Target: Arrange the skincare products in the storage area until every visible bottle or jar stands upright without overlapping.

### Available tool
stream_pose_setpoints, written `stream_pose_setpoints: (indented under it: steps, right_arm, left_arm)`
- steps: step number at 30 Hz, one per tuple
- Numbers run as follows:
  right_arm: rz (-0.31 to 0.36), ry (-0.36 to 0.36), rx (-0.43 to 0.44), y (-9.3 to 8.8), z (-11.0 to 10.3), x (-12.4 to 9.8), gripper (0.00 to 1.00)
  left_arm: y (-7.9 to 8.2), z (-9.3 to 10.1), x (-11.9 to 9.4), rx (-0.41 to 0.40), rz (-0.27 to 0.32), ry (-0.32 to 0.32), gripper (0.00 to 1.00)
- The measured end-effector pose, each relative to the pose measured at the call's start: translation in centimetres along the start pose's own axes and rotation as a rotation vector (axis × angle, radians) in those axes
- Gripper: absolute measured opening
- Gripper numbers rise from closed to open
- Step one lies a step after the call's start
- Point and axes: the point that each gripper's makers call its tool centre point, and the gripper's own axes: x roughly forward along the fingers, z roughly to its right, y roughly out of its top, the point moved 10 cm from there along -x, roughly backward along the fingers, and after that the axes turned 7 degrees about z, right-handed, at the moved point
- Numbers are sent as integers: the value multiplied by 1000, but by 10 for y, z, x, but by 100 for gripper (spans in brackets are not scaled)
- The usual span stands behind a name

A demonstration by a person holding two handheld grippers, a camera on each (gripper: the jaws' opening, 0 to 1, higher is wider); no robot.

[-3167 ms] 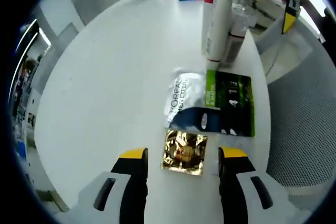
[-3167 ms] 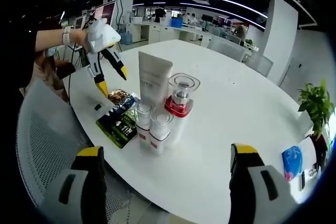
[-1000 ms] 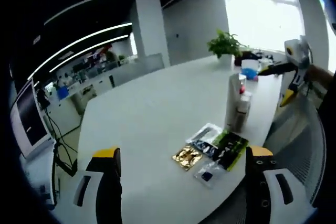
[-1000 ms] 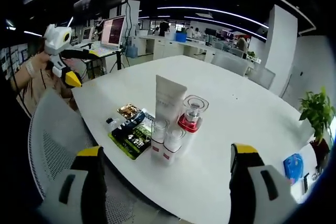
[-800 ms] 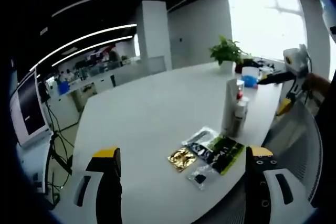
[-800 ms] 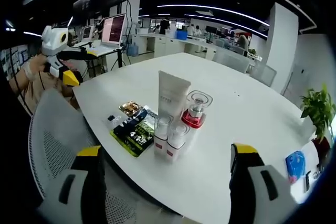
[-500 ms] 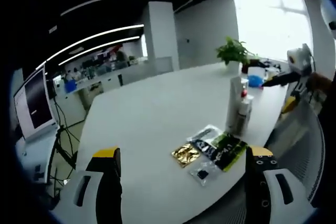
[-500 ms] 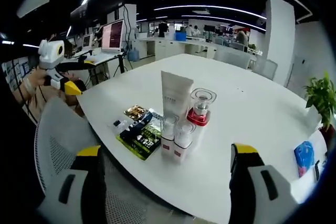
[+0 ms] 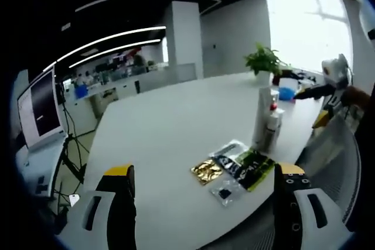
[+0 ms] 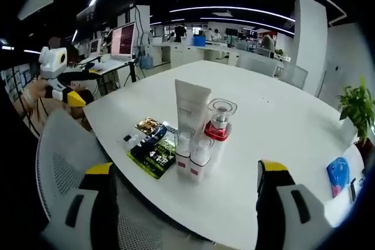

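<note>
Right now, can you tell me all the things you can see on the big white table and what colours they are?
Tube: one, white, upright, behind the small bottles.
Jar: one, clear with red base, right of the tube.
Small bottles: two, white with clear caps, at the front.
Sachets: several, flat; gold, green-black, silver.
Potted plant: one, green, far edge.
Blue item: one, near the plant.
Table: one, white.
Chair: one, white mesh.
Left gripper: yellow-tipped, open.
Right gripper: yellow-tipped, open.

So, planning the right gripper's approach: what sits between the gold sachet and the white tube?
In the right gripper view, flat sachets, one green, overlap between the gold sachet and the white tube.
</note>
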Motion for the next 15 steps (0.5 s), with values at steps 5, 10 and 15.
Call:
stream_pose_setpoints:
  steps: [5,10,15]
  right_arm:
    - [-2,2,2,0,0,0,100]
    - [-1,-3,2,1,1,1,100]
    - [-7,-5,5,0,1,2,100]
  left_arm:
    - [0,-1,1,-2,-6,0,97]
    - [-1,-1,4,-2,-15,-10,97]
    - [-1,0,6,-5,-19,-18,97]
